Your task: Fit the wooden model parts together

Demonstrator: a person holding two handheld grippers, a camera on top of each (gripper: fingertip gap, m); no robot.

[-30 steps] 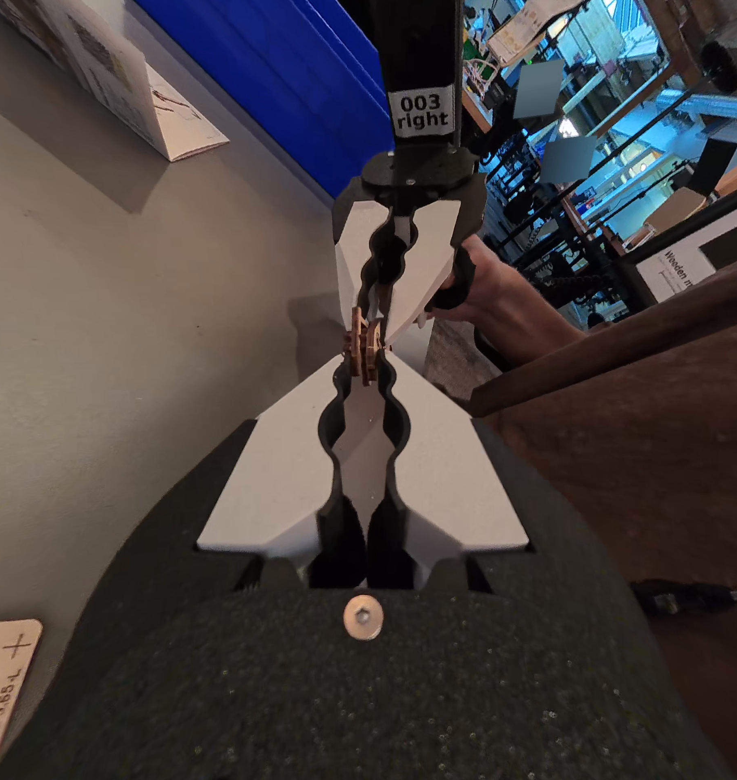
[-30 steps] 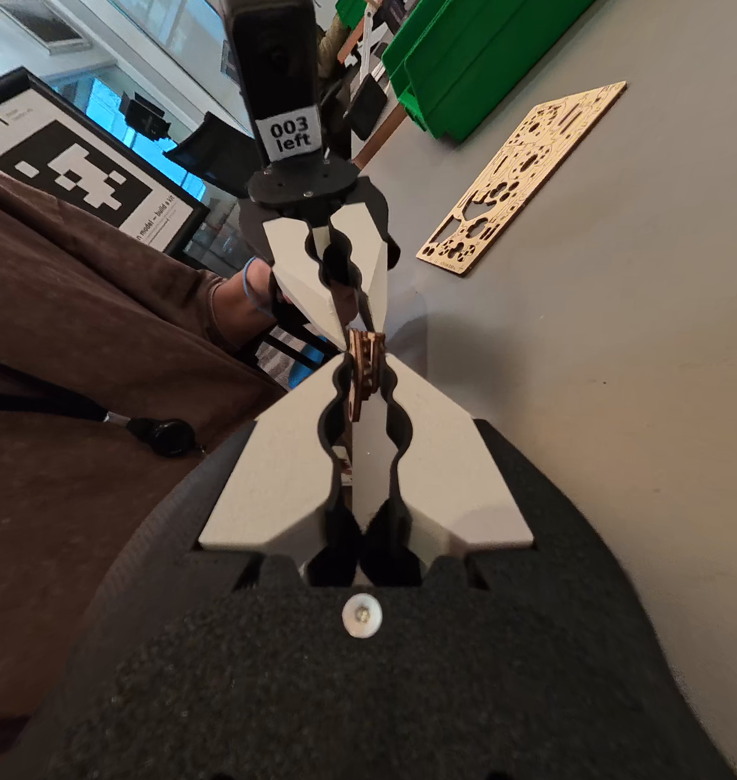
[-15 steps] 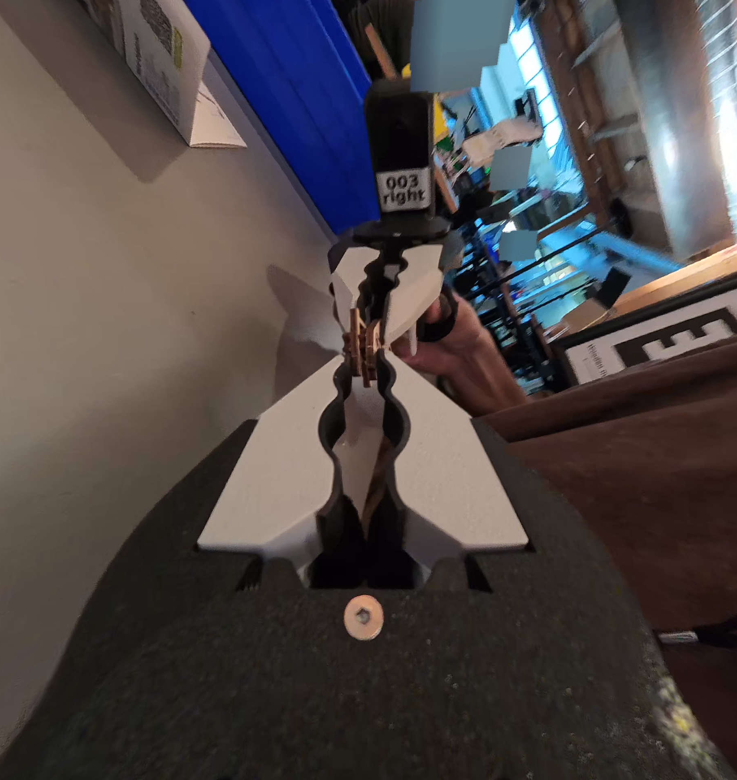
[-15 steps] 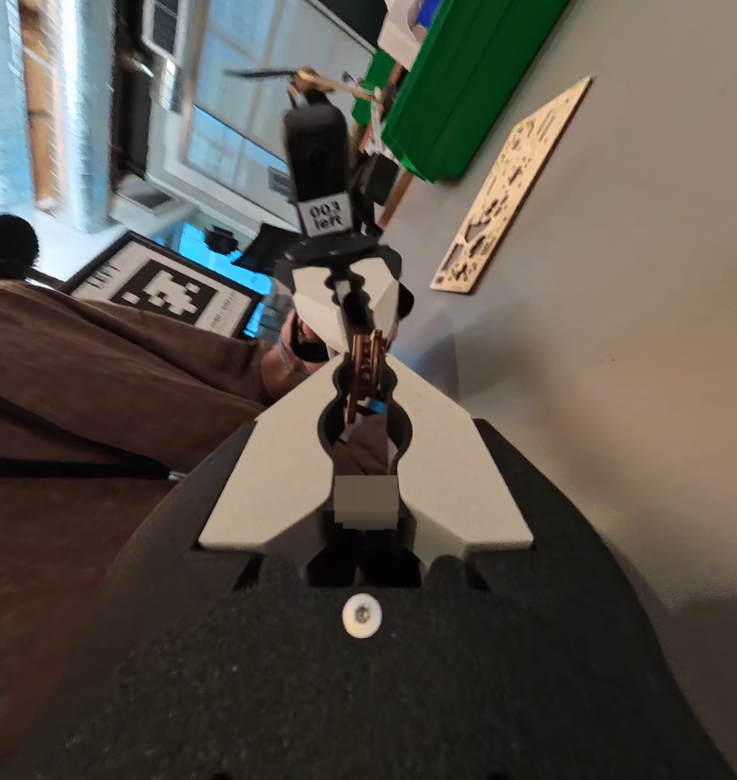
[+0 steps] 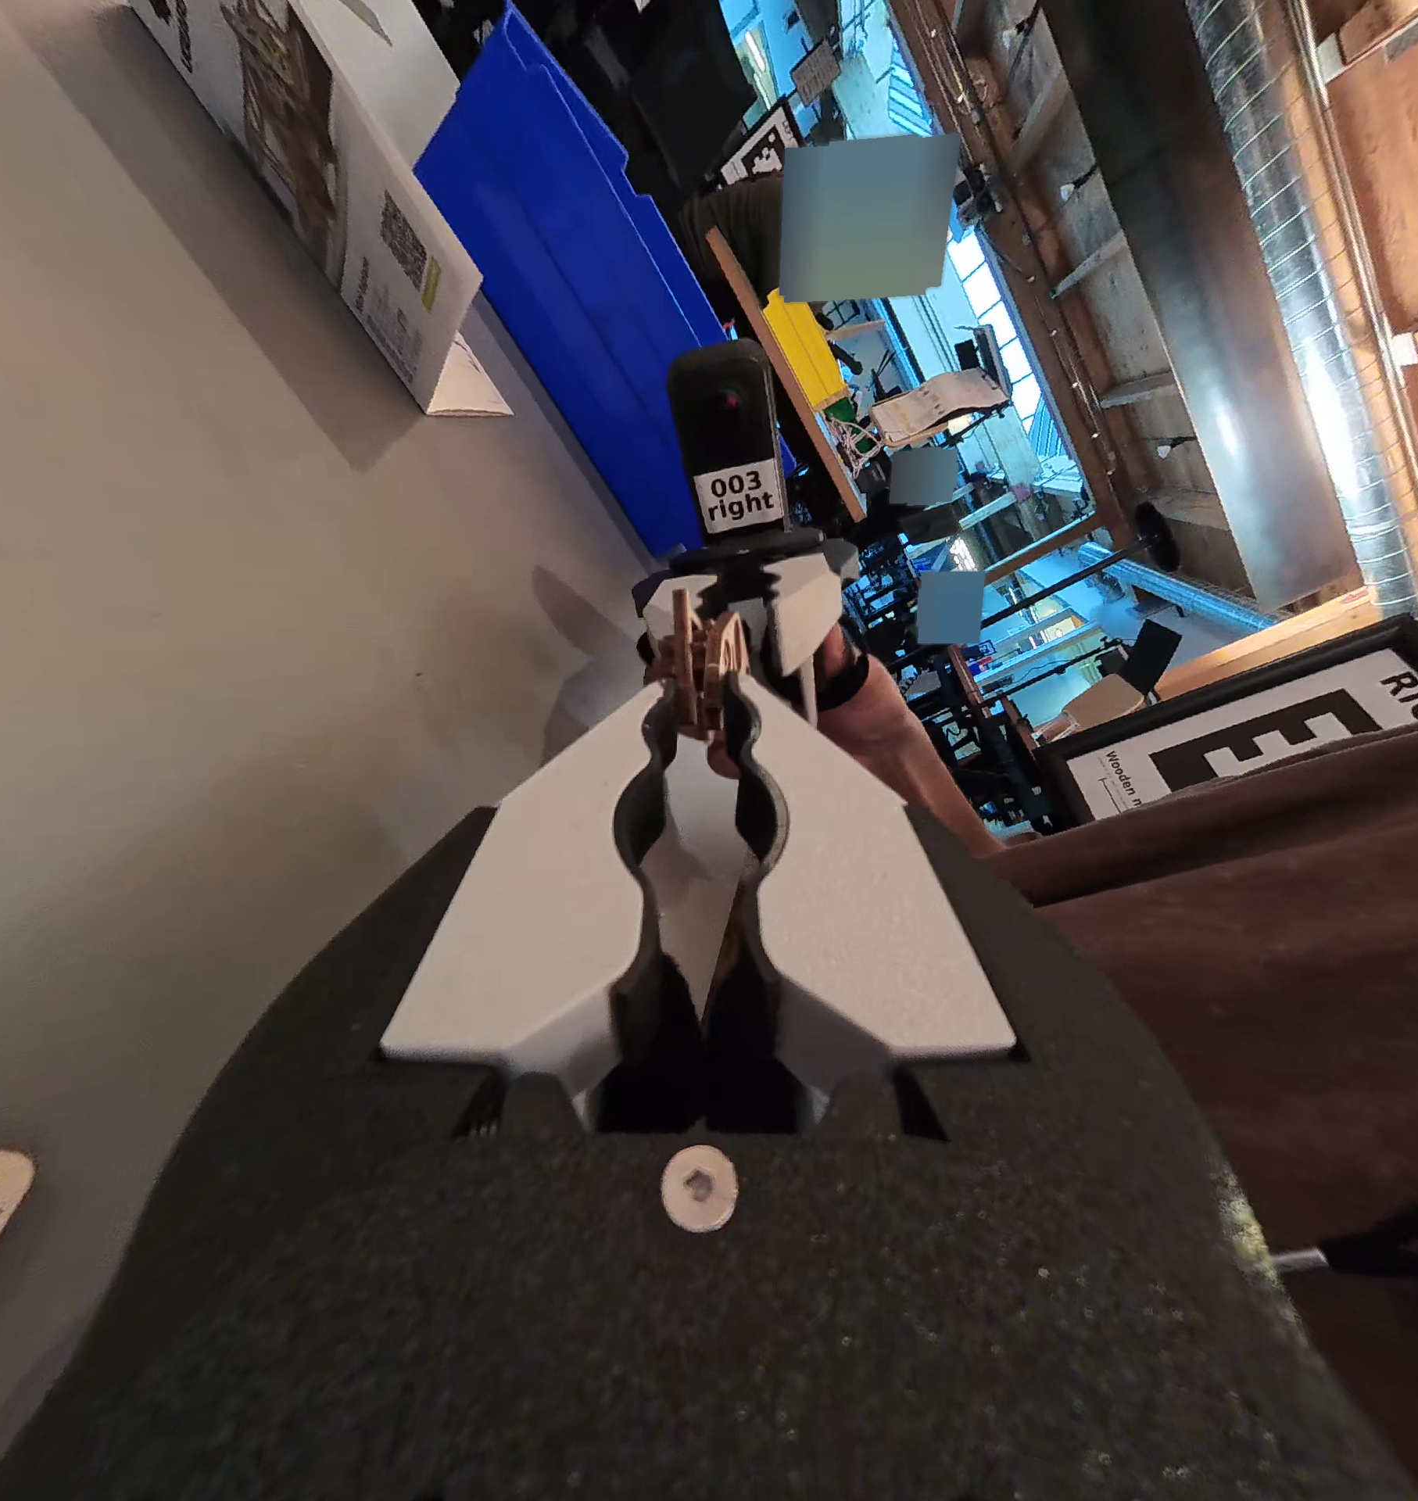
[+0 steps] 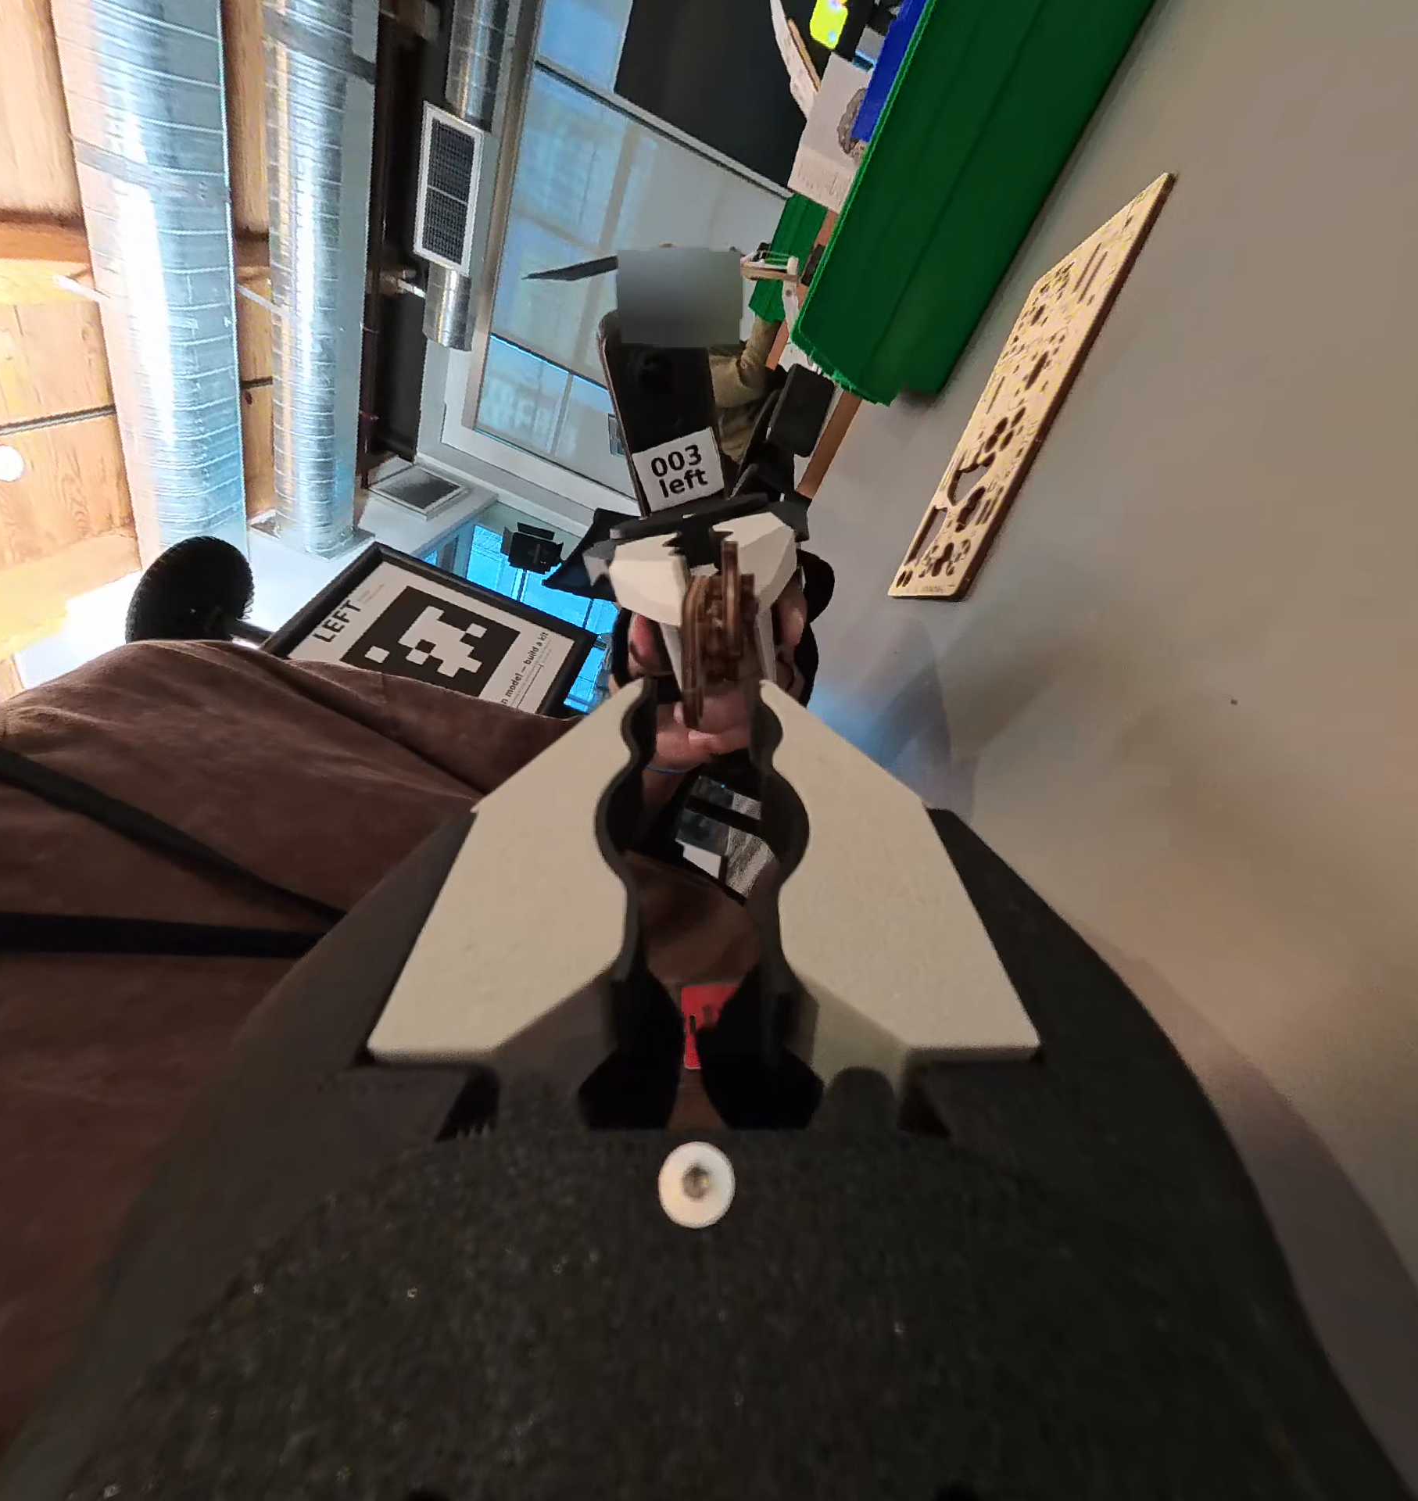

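Now the left gripper [image 5: 696, 698] has its jaws pinching a small wooden assembly [image 5: 693, 678] at the tips, held in the air above the grey surface [image 5: 202, 650]. Far left on that surface stands a white box [image 5: 340, 203], with a blue bin [image 5: 576, 309] beside it. Facing it, the right gripper [image 6: 702, 690] has its jaws spread — the assembly [image 6: 710, 629] sits just past its tips, apparently untouched. Further right lie a green bin [image 6: 949, 187] and a punched-out wooden sheet [image 6: 1031, 390] — flat, well apart from the grippers.
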